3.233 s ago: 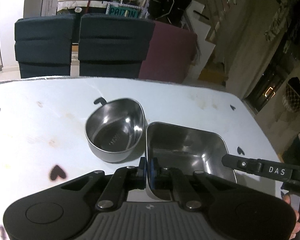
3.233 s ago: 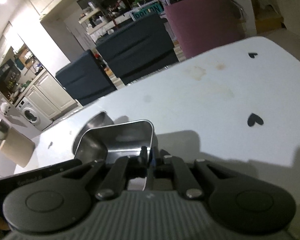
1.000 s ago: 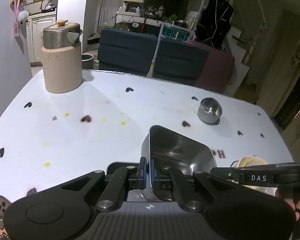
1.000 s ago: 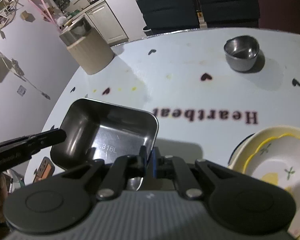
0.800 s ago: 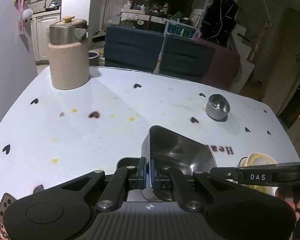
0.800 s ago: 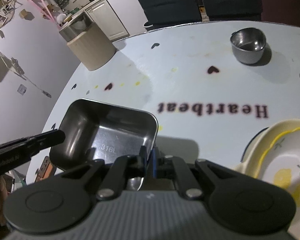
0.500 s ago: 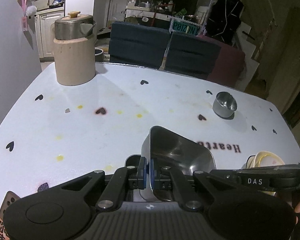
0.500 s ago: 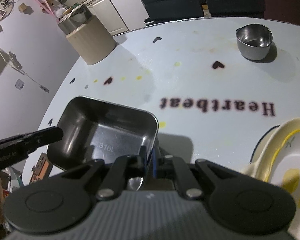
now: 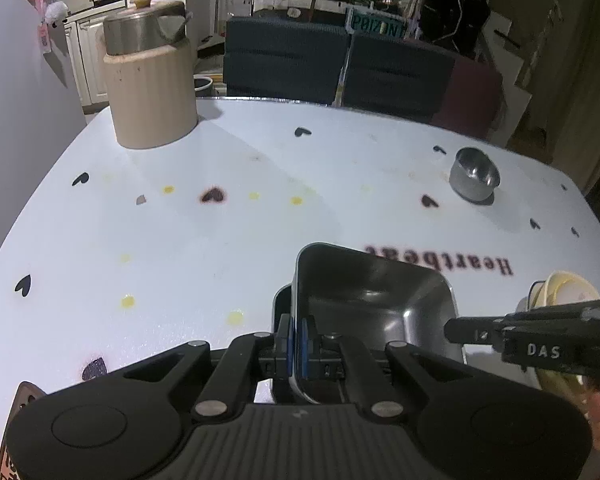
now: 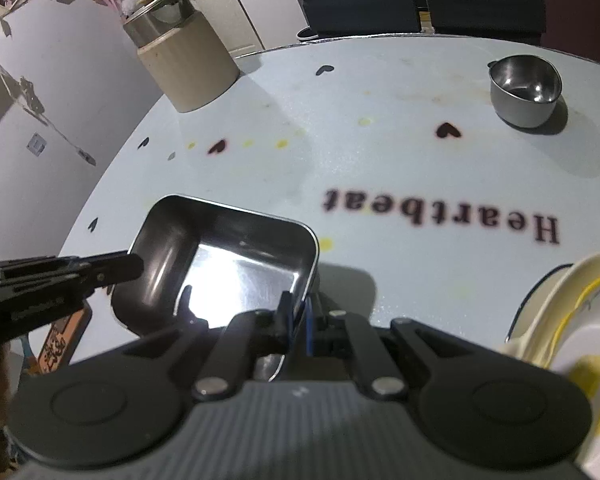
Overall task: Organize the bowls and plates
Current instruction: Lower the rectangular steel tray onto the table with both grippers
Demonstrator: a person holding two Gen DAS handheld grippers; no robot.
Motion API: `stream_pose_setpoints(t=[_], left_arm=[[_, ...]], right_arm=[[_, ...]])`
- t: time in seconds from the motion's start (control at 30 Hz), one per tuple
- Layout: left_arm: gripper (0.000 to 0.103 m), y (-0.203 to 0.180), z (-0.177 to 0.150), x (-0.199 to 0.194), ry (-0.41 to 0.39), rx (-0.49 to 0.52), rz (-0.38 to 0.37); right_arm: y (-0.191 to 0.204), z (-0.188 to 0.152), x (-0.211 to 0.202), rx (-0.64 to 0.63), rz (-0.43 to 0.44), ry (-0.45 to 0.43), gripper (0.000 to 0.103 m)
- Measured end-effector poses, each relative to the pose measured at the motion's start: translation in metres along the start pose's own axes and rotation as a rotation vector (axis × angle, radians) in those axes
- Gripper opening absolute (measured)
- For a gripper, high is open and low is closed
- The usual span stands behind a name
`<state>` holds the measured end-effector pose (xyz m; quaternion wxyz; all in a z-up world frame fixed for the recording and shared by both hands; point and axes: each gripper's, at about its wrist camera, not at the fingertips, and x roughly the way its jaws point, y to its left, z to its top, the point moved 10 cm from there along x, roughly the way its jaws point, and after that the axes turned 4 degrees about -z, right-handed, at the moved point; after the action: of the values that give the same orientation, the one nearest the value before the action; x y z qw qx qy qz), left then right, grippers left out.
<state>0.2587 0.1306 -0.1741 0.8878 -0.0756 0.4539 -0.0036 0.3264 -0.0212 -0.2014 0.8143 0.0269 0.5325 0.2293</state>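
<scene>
- The left gripper (image 9: 296, 340) is closed on the near wall of the square steel tray (image 9: 374, 300); its blue pads (image 9: 305, 340) pinch the thin rim, one inside and one outside.
- The right gripper (image 10: 298, 318) is closed in the same way on another wall of this tray (image 10: 220, 264), so both grippers carry it together. In the left wrist view the right gripper's finger reaches the tray from the right side.
- The tray appears to be lifted a little above the white table (image 9: 220, 240), over the near part of it, with a dark shadow under it. Whether it touches the table cannot be told.
- Just to the right of the tray stands a stack of cream bowls (image 10: 572, 320) with a yellow pattern, near the table edge.
- Farther, behind the printed word "Heartbeat" (image 10: 440, 216), a small round steel bowl (image 10: 524, 88) stands alone, well apart from the tray.
- At the far left a beige ribbed canister (image 9: 152, 96) holds a steel pot.
- To do the carrying well, both grippers should probably move at the same speed and the same height, because the thin wall can slip out if the tray tilts or twists.
- The tray should likely come down flat, beside the cream bowls without hitting them, and the pads should open only when it rests on the table.
</scene>
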Motion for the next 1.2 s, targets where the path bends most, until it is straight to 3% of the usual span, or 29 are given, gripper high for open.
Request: stream_pose_setpoints(t=[0.57, 1.0, 1.1, 1.17, 1.2], left_arm=[[0.003, 0.006, -0.015, 0.025, 0.081, 0.055, 0.056], [0.004, 0.007, -0.018, 0.034, 0.102, 0.095, 0.036], [0.005, 0.007, -0.020, 0.037, 0.119, 0.105, 0.037], [0.007, 0.007, -0.022, 0.038, 0.123, 0.114, 0.039], [0.008, 0.007, -0.022, 0.038, 0.125, 0.116, 0.043]], right_arm=[[0.006, 0.001, 0.009, -0.036, -0.005, 0.016, 0.008], [0.012, 0.000, 0.012, -0.135, -0.039, 0.017, 0.011], [0.010, 0.001, 0.010, -0.163, -0.066, 0.024, 0.020], [0.009, -0.001, 0.009, -0.209, -0.083, 0.029, 0.034], [0.007, -0.002, 0.009, -0.224, -0.090, 0.028, 0.036]])
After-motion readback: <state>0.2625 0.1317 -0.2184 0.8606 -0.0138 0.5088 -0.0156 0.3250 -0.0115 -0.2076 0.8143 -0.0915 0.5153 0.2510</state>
